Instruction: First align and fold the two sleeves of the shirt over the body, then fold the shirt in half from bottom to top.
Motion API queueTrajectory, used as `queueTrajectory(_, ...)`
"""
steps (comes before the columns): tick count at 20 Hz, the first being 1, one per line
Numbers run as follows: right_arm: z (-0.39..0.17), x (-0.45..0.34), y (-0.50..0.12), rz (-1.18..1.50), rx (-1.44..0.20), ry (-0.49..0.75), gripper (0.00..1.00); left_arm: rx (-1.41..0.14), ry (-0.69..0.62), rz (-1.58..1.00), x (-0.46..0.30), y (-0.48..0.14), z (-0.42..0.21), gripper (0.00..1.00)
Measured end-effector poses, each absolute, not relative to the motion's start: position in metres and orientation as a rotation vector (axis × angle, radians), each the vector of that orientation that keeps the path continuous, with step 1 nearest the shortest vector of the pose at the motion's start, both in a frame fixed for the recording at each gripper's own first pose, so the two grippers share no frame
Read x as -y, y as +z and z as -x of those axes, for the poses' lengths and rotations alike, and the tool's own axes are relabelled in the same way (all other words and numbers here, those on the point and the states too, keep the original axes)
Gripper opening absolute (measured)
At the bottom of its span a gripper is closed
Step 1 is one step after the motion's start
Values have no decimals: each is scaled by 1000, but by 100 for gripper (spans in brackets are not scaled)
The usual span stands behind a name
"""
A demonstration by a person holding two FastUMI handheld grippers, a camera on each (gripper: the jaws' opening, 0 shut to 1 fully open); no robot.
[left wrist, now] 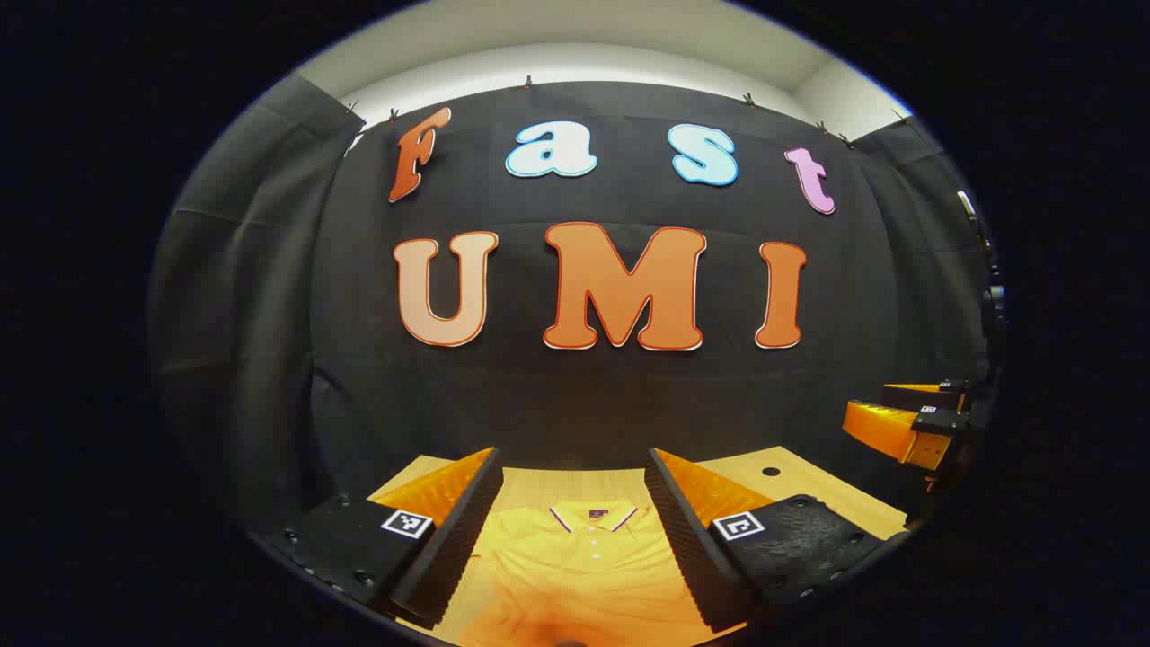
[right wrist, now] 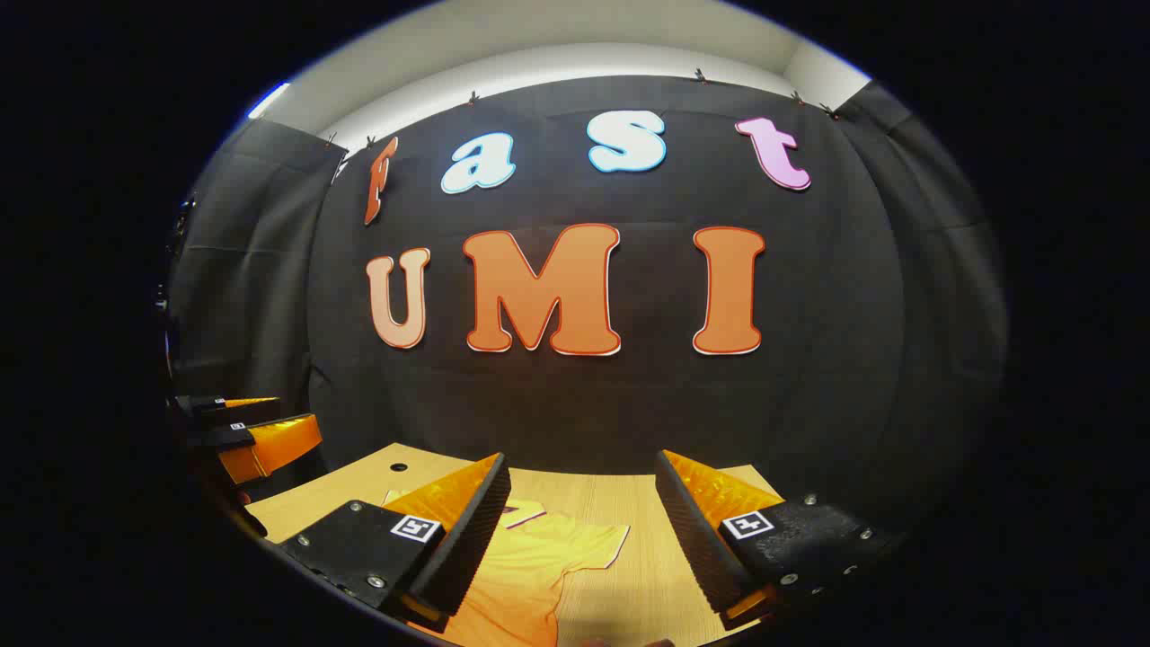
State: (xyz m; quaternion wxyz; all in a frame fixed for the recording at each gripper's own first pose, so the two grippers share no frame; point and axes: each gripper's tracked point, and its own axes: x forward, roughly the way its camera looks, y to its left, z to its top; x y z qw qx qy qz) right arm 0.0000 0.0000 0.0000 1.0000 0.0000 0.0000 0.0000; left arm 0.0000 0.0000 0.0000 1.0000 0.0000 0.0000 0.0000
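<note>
A yellow polo shirt [left wrist: 575,566] lies flat on the wooden table [left wrist: 791,481], collar toward the back wall. My left gripper [left wrist: 575,490] hovers above its chest, open, nothing between the fingers. In the left gripper view the right gripper [left wrist: 907,422] hangs at the far right, above the table's edge. In the right gripper view my right gripper [right wrist: 582,494] is open over the shirt's [right wrist: 521,575] right side, where one short sleeve [right wrist: 597,542] spreads outward on the table [right wrist: 359,481]. The left gripper [right wrist: 256,431] shows at the far left of that view.
A small round hole [left wrist: 771,471] is in the tabletop near the back right; the same hole [right wrist: 398,467] shows in the right gripper view. Black cloth walls close the booth behind and at both sides.
</note>
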Motion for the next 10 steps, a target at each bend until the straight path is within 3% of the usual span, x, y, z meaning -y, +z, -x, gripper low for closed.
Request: queueTrajectory(10, -26, -2, -13, 5, -43, 19, 98, 35, 38, -81, -5, 7, -5, 96)
